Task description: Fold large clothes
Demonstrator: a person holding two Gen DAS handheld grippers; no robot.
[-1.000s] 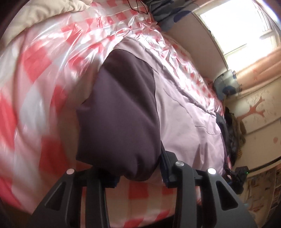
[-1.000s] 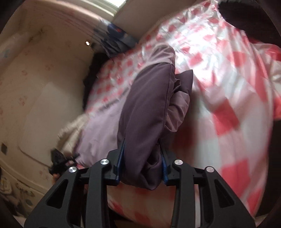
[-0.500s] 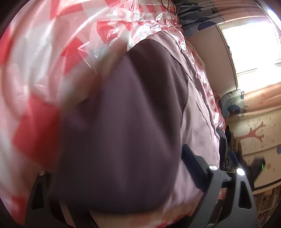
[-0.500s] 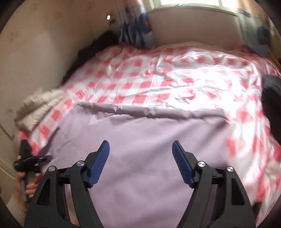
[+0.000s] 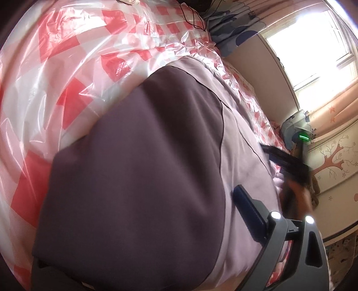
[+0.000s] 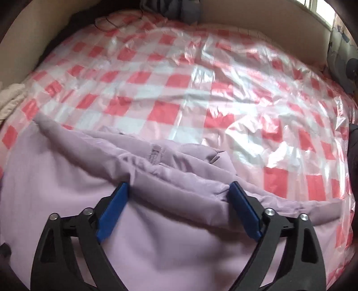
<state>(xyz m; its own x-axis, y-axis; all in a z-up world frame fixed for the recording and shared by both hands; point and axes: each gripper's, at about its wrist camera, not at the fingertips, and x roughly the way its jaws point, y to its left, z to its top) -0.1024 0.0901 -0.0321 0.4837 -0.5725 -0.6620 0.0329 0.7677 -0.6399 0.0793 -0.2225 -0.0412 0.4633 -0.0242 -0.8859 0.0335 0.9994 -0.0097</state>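
A lilac jacket (image 6: 73, 179) lies spread on the bed, its collar (image 6: 170, 165) bunched at the far edge. A dark purple panel (image 5: 138, 179) of it lies folded over the lilac body (image 5: 243, 156) in the left wrist view. My right gripper (image 6: 179, 197) is open, its blue pads (image 6: 243, 210) straddling the collar fold without gripping it. My left gripper stands wide open; one blue pad (image 5: 248, 210) shows on the right, and the dark panel hides the left finger. The right gripper also shows, blurred, in the left wrist view (image 5: 288, 165).
The bed is covered by a red-and-white checked plastic sheet (image 6: 179, 80). A beige headboard wall (image 6: 257, 20) and dark bedding (image 6: 179, 9) stand at the far side. A cream cloth (image 6: 9, 98) lies at the left edge. A window (image 5: 313, 49) and curtain stand beyond the bed.
My right gripper let go of the dark fold, opened, and now hovers over the collar. My left gripper opened wide and the dark panel settled onto the lilac body.
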